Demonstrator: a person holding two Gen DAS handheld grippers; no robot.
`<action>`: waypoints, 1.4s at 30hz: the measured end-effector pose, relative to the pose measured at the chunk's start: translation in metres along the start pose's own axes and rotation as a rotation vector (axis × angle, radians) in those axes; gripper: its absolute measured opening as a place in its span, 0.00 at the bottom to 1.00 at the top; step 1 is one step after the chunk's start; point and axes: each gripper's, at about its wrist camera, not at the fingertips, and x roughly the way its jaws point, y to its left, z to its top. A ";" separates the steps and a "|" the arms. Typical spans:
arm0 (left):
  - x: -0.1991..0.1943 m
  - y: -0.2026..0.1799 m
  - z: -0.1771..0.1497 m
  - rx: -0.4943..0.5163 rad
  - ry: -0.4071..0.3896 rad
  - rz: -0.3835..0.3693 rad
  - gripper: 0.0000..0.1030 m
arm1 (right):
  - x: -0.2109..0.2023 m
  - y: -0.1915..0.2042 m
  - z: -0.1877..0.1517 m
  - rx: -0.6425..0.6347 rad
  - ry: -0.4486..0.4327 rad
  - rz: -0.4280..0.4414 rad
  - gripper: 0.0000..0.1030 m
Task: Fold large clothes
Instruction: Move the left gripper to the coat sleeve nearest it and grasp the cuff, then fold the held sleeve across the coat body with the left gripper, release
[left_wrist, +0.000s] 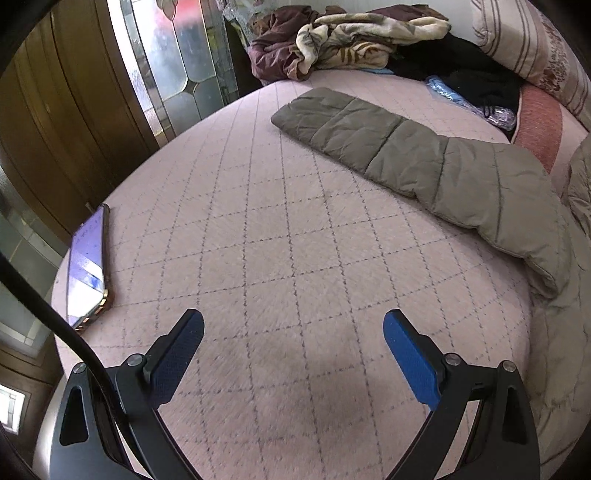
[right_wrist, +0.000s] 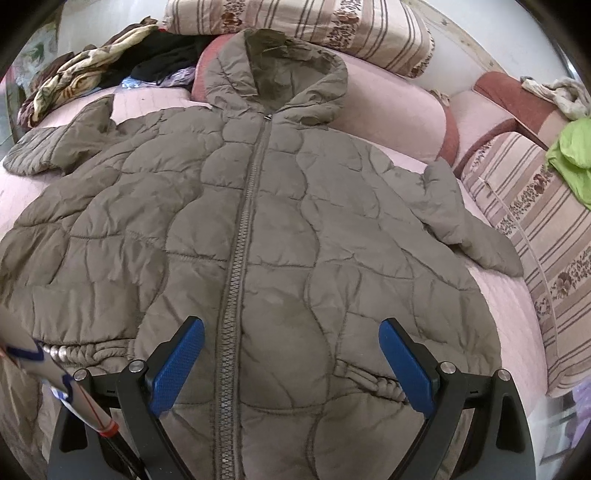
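Note:
A large olive-brown quilted hooded jacket (right_wrist: 280, 229) lies spread flat, front up and zipped, on a pink bed cover (right_wrist: 388, 107). Its hood points away from me and both sleeves stick out to the sides. My right gripper (right_wrist: 291, 350) hovers open over the jacket's lower front, near the hem and straddling the zipper (right_wrist: 236, 280). In the left wrist view one sleeve (left_wrist: 417, 166) stretches across the bed from the right. My left gripper (left_wrist: 293, 343) is open above bare bed cover (left_wrist: 258, 229), well short of that sleeve, with nothing between its fingers.
A phone (left_wrist: 88, 266) with its screen lit lies at the bed's left edge. A heap of blankets and dark clothes (left_wrist: 347, 40) sits at the far end. Striped cushions (right_wrist: 528, 221) line the right side, with a green cloth (right_wrist: 572, 155) on them. A wooden door (left_wrist: 62, 110) stands left.

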 end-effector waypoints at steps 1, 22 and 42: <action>0.004 0.000 0.001 -0.005 0.006 -0.005 0.95 | 0.000 0.001 0.000 -0.001 0.000 0.004 0.95; 0.130 -0.003 0.153 -0.276 -0.003 -0.319 0.94 | 0.016 -0.005 0.001 0.028 0.038 0.026 0.95; -0.040 -0.112 0.129 0.091 -0.169 -0.295 0.11 | -0.012 -0.048 -0.003 0.151 -0.044 0.072 0.92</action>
